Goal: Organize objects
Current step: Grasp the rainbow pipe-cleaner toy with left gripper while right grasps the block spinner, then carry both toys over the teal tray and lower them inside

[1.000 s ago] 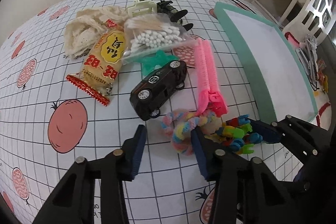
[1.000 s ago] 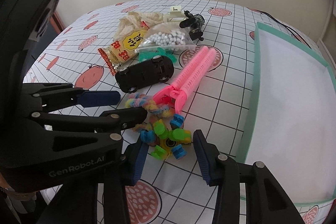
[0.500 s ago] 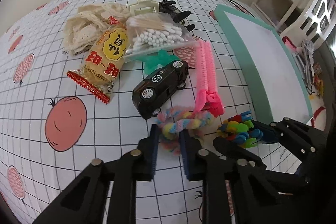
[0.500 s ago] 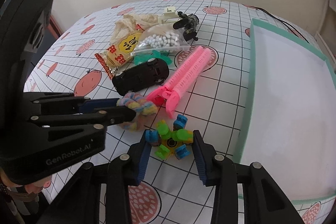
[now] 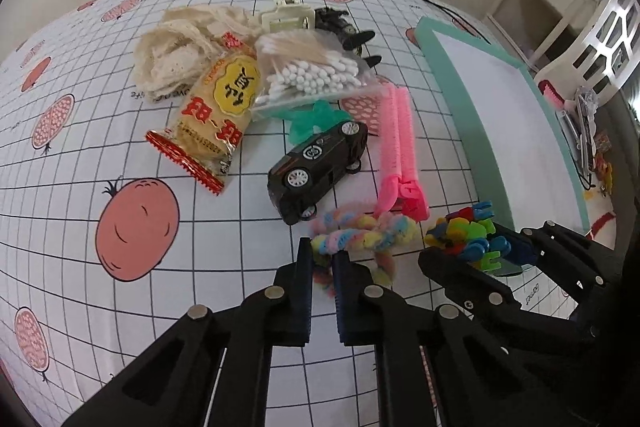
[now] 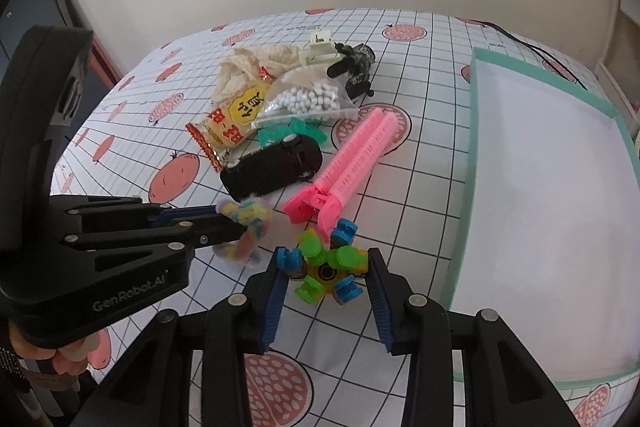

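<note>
Low in the left wrist frame, the left gripper (image 5: 323, 259) is pinched nearly shut on one loop of the pastel braided ring (image 5: 360, 235); that thin bite could slip. At lower centre of the right view, the right gripper (image 6: 326, 273) clamps the block spinner (image 6: 326, 261), whose knobbly arms could twist free before the teal tray (image 6: 472, 131) at right.

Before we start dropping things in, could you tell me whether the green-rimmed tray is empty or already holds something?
Empty, as far as visible: the green-rimmed tray shows only a bare white floor in both wrist views, though its near right corner is cut off.
</note>
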`<state>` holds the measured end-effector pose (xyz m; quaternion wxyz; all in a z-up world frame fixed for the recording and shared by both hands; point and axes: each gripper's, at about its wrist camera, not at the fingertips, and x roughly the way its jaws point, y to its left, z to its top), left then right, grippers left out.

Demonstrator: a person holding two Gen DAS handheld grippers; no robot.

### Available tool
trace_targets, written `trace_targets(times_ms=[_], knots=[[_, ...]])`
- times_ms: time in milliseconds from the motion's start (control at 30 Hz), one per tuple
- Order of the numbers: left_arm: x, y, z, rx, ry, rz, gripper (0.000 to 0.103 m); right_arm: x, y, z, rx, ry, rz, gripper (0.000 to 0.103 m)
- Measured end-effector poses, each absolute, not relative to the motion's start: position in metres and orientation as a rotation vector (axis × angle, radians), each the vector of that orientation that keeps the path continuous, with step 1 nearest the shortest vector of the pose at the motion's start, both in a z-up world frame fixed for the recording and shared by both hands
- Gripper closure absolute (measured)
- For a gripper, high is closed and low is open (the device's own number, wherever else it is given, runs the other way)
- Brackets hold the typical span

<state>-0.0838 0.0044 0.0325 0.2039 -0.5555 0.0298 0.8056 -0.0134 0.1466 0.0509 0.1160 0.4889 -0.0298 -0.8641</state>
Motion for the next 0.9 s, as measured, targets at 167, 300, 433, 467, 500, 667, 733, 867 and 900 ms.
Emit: trace_targets(times_ms=[167, 300, 433, 467, 500, 667, 733, 867, 900], knots=[[-0.086, 0.003, 0.044, -1.52, 0.074, 2.27, 0.094, -0.013, 0.147, 0.061, 1.398, -0.095, -2.547, 0.062], [-0.083, 0.003, 0.058, -1.473, 0.071, 2.295, 0.094, -0.012, 0.148, 0.069, 1.377, -0.11, -2.564, 0.062], [-0.08, 0.0, 0.071, -1.441, 0.059, 2.322, 0.094, -0.012, 0.153, 0.08, 1.352, -0.116, -2.594, 0.062], [-0.08, 0.0, 0.074, -1.43, 0.055, 2.33, 0.094, -0.013, 0.155, 0.083, 1.345, -0.119, -2.606, 0.062], [-0.08, 0.001, 0.078, -1.419, 0.053, 2.339, 0.094, -0.014, 0.158, 0.088, 1.337, -0.125, -2.622, 0.062], [-0.079, 0.012, 0.096, -1.354, 0.048, 2.384, 0.094, -0.02, 0.179, 0.11, 1.293, -0.16, -2.702, 0.062], [-0.079, 0.017, 0.102, -1.336, 0.031, 2.392, 0.094, -0.023, 0.188, 0.119, 1.276, -0.164, -2.722, 0.062], [-0.078, 0.034, 0.116, -1.289, 0.017, 2.4, 0.094, -0.031, 0.212, 0.135, 1.221, -0.193, -2.776, 0.062], [-0.08, 0.041, 0.12, -1.273, 0.018, 2.402, 0.094, -0.034, 0.218, 0.139, 1.215, -0.2, -2.797, 0.062]])
